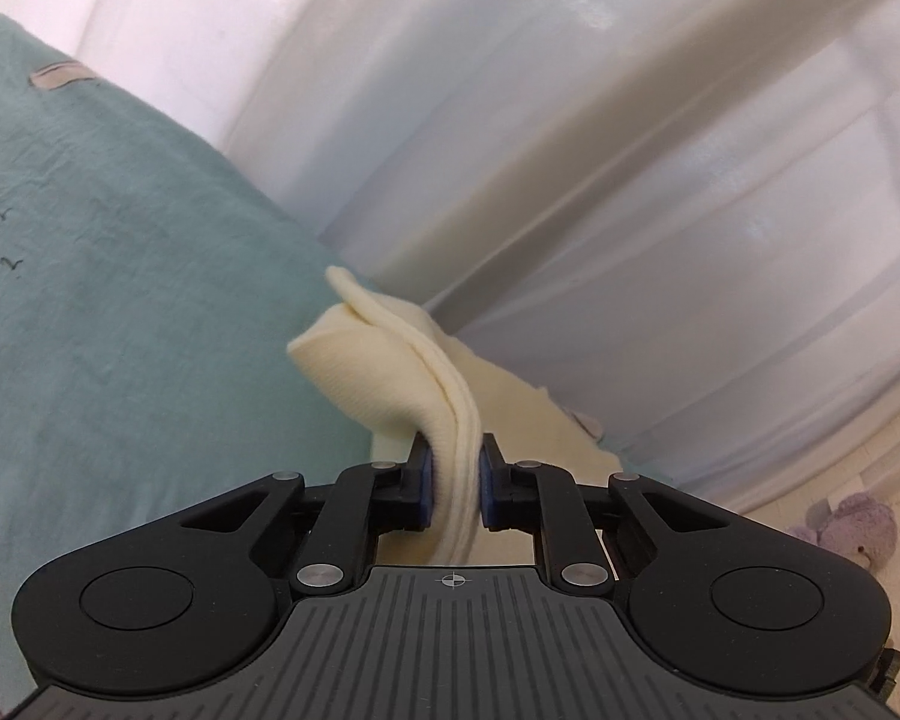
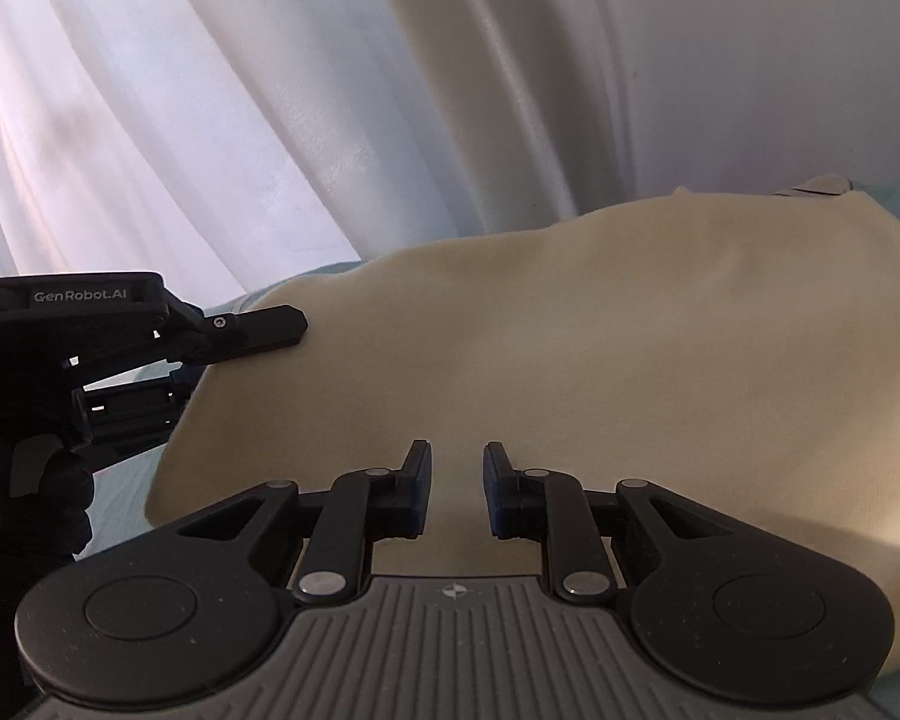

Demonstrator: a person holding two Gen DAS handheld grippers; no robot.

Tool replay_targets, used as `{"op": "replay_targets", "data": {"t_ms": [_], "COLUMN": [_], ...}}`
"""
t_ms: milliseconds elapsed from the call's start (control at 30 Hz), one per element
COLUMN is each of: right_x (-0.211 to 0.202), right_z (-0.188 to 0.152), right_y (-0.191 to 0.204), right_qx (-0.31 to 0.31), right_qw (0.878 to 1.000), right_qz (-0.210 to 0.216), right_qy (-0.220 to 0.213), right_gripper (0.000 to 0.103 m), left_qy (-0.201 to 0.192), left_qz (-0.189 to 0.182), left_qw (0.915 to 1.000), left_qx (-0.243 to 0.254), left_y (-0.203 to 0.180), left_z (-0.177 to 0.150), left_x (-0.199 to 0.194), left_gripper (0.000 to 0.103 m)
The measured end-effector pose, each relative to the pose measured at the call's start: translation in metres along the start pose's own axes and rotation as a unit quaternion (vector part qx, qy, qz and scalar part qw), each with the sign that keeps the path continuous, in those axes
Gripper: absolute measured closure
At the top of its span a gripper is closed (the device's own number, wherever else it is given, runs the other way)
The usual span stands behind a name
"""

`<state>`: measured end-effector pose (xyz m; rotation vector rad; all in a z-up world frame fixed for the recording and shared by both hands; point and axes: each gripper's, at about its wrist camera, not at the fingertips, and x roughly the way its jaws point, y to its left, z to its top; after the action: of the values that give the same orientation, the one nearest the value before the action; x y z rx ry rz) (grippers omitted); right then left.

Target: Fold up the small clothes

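A cream knit garment [image 1: 384,372] lies on a teal bedsheet [image 1: 120,276]. My left gripper [image 1: 456,468] is shut on a folded edge of the garment and lifts it off the sheet. In the right wrist view the garment [image 2: 570,348] spreads wide and flat in front of my right gripper [image 2: 457,468], whose jaws stand a little apart just above the cloth with nothing clearly between them. The left gripper also shows in the right wrist view [image 2: 294,324] at the garment's left edge.
White curtains [image 1: 570,150] hang right behind the bed. A purple plush toy [image 1: 852,528] lies on the floor at the right. A small label [image 1: 60,73] is sewn on the teal sheet at the far left.
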<state>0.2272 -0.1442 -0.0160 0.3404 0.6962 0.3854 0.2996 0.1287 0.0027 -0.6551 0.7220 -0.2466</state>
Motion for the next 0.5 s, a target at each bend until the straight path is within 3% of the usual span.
{"op": "replay_targets", "data": {"t_ms": [167,300,400,467,500], "right_x": [-0.043,-0.060,-0.065,-0.068,-0.069], "right_z": [0.007,0.006,0.003,0.004,0.005], "right_y": [-0.045,-0.073,-0.082,-0.083,-0.084], "right_qx": [0.065,0.097,0.104,0.100,0.100], "right_qw": [0.997,0.993,0.993,0.993,0.993], "right_qz": [-0.022,-0.049,-0.052,-0.057,-0.057], "right_qy": [-0.041,-0.042,-0.037,-0.039,-0.041], "right_gripper": [0.084,0.082,0.082,0.082,0.082], "left_qy": [0.021,0.067,0.072,0.096,0.122], "left_qz": [-0.004,0.033,0.031,-0.005,-0.043], "left_qw": [0.9978,0.9940,0.9914,0.9871,0.9841], "left_qx": [0.063,0.081,0.105,0.128,0.122], "left_y": [-0.054,-0.068,-0.075,-0.082,-0.083], "left_z": [-0.022,-0.054,-0.069,-0.070,-0.070], "left_x": [0.035,0.084,0.089,0.080,0.074], "left_gripper": [0.086,0.086,0.079,0.063,0.062]}}
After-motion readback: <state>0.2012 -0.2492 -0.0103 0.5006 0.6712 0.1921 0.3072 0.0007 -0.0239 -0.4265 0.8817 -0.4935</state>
